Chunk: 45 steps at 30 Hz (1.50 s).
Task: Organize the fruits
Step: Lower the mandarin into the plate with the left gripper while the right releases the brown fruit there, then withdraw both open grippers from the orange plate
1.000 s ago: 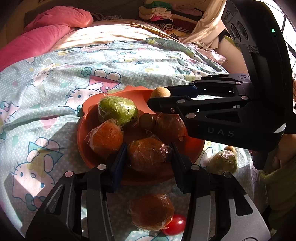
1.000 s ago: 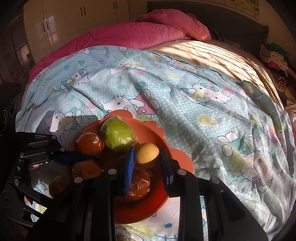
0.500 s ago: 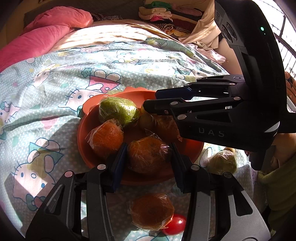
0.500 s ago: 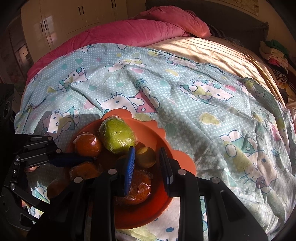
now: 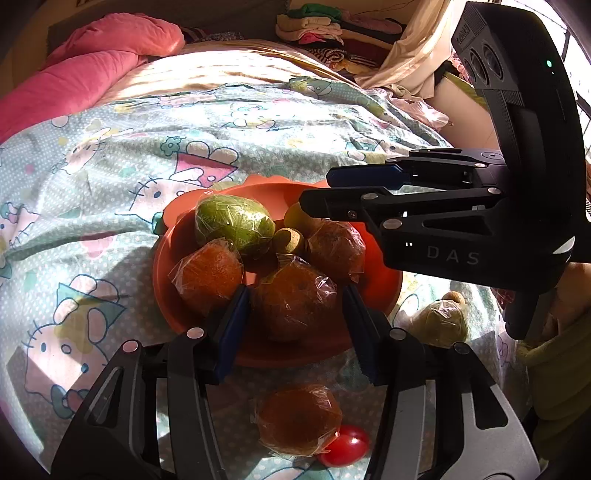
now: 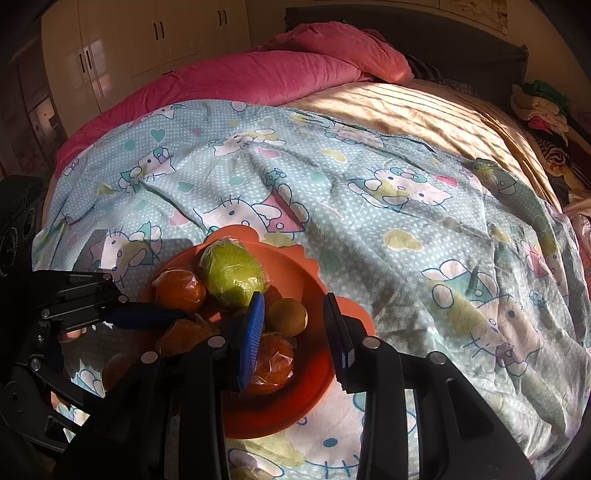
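Observation:
An orange plate (image 5: 380, 295) (image 6: 317, 376) on the bed holds a wrapped green fruit (image 5: 234, 225) (image 6: 232, 273), three wrapped oranges and small tan fruits. My left gripper (image 5: 293, 302) is open, its fingers on either side of the near wrapped orange (image 5: 295, 299). My right gripper (image 6: 295, 325) is open and empty above the plate, with a small tan fruit (image 6: 287, 316) lying below between its fingers. In the left wrist view the right gripper (image 5: 325, 188) reaches in from the right.
Another wrapped orange (image 5: 299, 421) and a small red fruit (image 5: 345, 445) lie on the Hello Kitty sheet (image 5: 110, 184) near me. A wrapped green fruit (image 5: 439, 321) lies right of the plate. Pink duvet (image 6: 240, 77) and folded clothes (image 5: 332, 22) are behind.
My right gripper let the small tan fruit go onto the plate, opened wider and drew back to the right. My left gripper has stayed around the near orange.

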{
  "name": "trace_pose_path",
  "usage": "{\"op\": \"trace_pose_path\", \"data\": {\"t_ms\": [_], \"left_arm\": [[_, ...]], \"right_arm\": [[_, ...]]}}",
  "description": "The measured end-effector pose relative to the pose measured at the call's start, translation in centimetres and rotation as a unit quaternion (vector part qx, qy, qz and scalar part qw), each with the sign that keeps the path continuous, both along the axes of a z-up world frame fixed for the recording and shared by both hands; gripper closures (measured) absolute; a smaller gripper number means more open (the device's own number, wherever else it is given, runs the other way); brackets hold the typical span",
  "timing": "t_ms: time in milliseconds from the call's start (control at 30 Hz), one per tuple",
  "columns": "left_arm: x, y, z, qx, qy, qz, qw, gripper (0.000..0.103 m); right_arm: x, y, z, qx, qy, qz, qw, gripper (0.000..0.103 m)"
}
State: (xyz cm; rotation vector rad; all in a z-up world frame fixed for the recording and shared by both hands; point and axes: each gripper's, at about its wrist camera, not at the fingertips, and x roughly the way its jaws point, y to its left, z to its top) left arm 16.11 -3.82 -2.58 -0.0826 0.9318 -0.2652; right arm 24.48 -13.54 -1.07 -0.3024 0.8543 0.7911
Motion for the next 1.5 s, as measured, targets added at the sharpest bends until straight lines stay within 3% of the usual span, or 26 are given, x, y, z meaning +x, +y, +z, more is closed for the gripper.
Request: {"op": "trace_pose_path", "data": {"t_ms": [900, 1500], "left_arm": [[-1.4, 0.2, 2.6, -0.006, -0.032, 0.006, 0.9994, 0.04], [-2.6, 2.4, 5.1, -0.008, -0.068, 0.044, 0.9967, 0.019]], "right_arm": [[-2.8, -4.8, 3.3, 0.051, -0.041, -0.041, 0.997, 0.044], [-5.8, -5.8, 5.8, 0.079, -0.074, -0.046, 0.993, 0.03]]}}
